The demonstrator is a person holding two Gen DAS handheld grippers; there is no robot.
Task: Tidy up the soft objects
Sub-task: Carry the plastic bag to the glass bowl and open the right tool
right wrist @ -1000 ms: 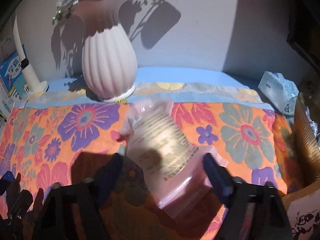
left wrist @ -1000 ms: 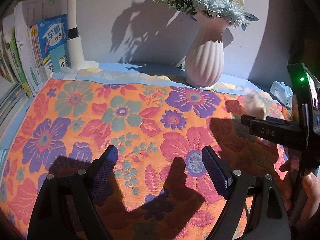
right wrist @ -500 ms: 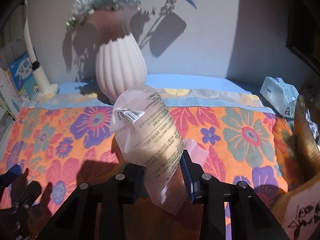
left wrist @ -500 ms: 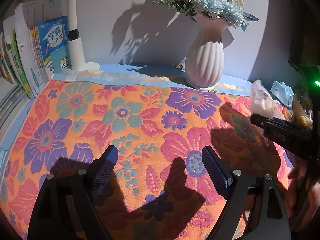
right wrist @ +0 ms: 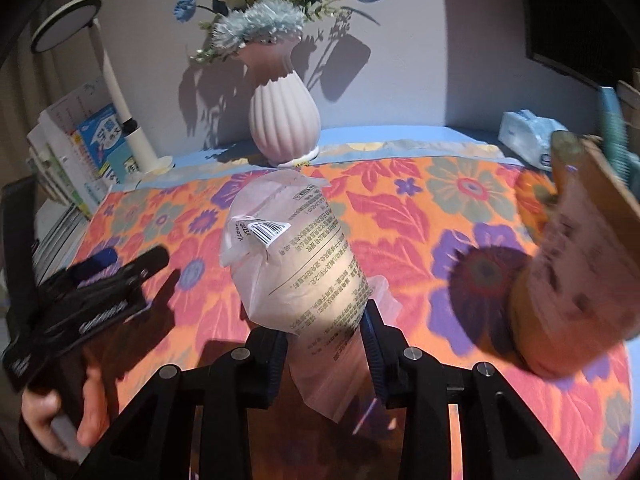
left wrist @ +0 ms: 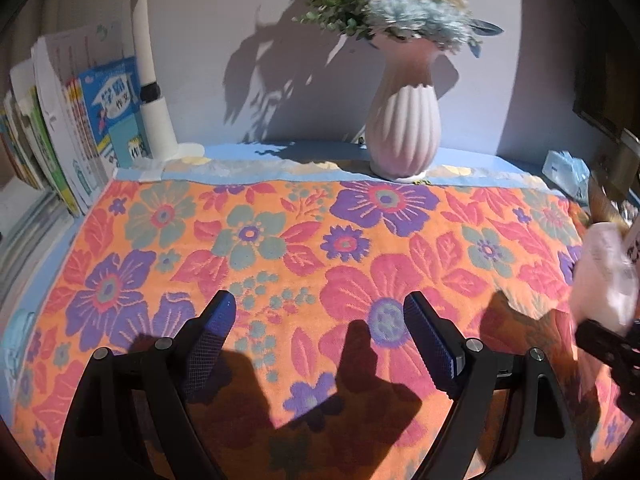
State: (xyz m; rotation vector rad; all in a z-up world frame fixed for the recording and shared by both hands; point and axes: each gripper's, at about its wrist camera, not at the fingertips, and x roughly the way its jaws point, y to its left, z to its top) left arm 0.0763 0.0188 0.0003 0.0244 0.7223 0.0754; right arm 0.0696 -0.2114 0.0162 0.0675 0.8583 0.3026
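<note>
My right gripper (right wrist: 325,336) is shut on a soft pink plastic pouch (right wrist: 304,256) with printed text and a barcode, and holds it up above the flowered cloth (right wrist: 400,216). The pouch also shows at the right edge of the left wrist view (left wrist: 604,276). A brown basket (right wrist: 580,264) stands close on the right, blurred. My left gripper (left wrist: 316,332) is open and empty over the cloth (left wrist: 280,240); it also shows at the left of the right wrist view (right wrist: 104,280).
A ribbed pink vase (left wrist: 404,128) with flowers stands at the back by the wall. Books (left wrist: 80,136) and a white lamp post (left wrist: 154,96) stand at the back left. A tissue pack (right wrist: 528,140) lies at the back right.
My right gripper has lifted the pouch higher and carried it to the right, toward the basket. The left gripper has stayed open and has risen slightly.
</note>
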